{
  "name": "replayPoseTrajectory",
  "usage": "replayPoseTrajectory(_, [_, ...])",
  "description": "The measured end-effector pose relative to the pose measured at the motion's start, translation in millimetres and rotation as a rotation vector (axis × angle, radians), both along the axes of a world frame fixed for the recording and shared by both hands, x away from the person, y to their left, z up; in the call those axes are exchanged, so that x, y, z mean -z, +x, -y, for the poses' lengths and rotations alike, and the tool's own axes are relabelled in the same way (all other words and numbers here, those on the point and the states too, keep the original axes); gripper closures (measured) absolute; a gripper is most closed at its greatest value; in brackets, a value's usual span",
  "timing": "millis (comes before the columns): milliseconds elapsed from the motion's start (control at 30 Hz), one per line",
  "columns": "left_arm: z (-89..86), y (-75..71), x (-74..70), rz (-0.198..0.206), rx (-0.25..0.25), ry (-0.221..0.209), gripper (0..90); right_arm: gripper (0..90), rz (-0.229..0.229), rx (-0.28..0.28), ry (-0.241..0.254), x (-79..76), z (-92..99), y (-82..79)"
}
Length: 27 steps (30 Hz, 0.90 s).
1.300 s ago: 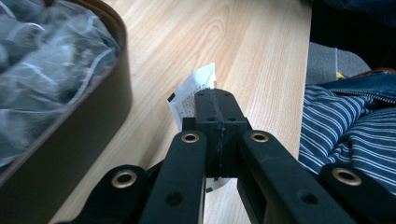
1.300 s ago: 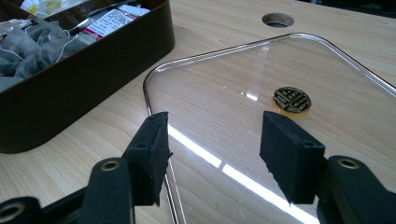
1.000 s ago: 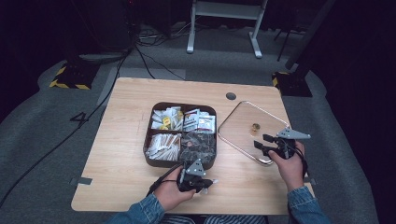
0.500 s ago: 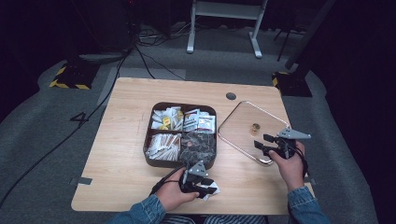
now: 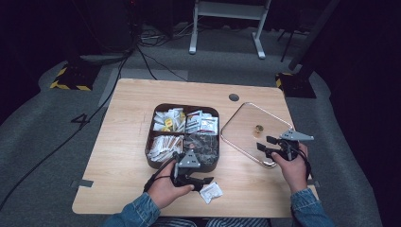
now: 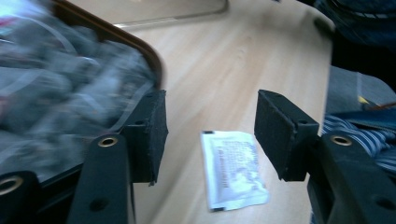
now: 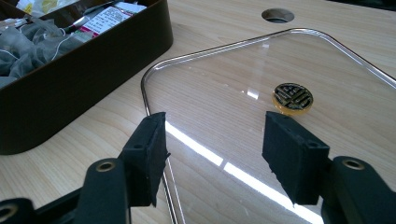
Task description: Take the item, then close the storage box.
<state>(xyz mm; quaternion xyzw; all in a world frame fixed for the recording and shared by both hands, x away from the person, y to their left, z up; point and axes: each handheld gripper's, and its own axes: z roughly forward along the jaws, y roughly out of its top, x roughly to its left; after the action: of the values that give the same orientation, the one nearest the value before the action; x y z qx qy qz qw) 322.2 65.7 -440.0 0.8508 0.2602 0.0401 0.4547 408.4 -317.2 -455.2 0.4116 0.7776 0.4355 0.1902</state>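
Note:
A small white packet [image 5: 211,192] lies flat on the wooden table near its front edge, just in front of a brown compartment tray [image 5: 185,105] that holds several sachets and grey mesh bags [image 6: 60,93]. My left gripper [image 5: 201,181] hovers just above the packet [image 6: 233,172]. Its jaws have just been opening and stand apart on either side, not touching it. To the right, my right gripper [image 5: 265,143] stands open over the near edge of a clear lid [image 5: 241,127] with a gold knob [image 7: 293,97]. Nothing is between its pads [image 7: 292,154].
The tray's dark wall [image 7: 93,74] stands left of the lid. A round cable hole [image 5: 233,97] is in the table behind the lid. Bare wood lies left of the tray and along the front edge. Beyond the table are cables and a stand's legs on the floor.
The left gripper's jaws have opened and let go of the white packet, which now lies on the table. The left hand has lifted slightly. The right gripper has kept still.

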Motion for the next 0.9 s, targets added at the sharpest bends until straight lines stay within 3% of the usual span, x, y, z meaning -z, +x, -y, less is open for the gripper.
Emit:
replayPoseTrajectory(200, [-15.7,4.3,-9.8,0.013,-0.07,-0.029,42.7,39.6,0.006,0.01,0.003,1.0,2.3,0.6])
replayPoseTrajectory(467, [-29.1,1.8,-19.1,0.039,-0.114,-0.049,42.2,37.2,0.003,0.038,0.009,1.7,5.6,4.7])
replayPoseTrajectory(567, [-44.4,-0.5,-25.5,0.058,-0.161,-0.06,42.2,34.6,0.002,0.048,0.009,0.4,4.1,10.4])
replayPoseTrajectory(700, [-66.9,-2.9,-33.1,0.111,-0.226,-0.027,42.3,27.4,-0.079,0.043,-0.024,5.4,-3.4,25.8])
replayPoseTrajectory(800, [-83.7,-5.2,-37.9,0.117,-0.272,-0.042,42.3,23.8,-0.083,0.05,-0.049,9.0,-5.8,35.4])
replayPoseTrajectory(900, [-99.2,-6.8,-41.5,0.132,-0.324,-0.033,42.2,22.8,-0.084,0.076,-0.044,10.4,-2.0,43.2])
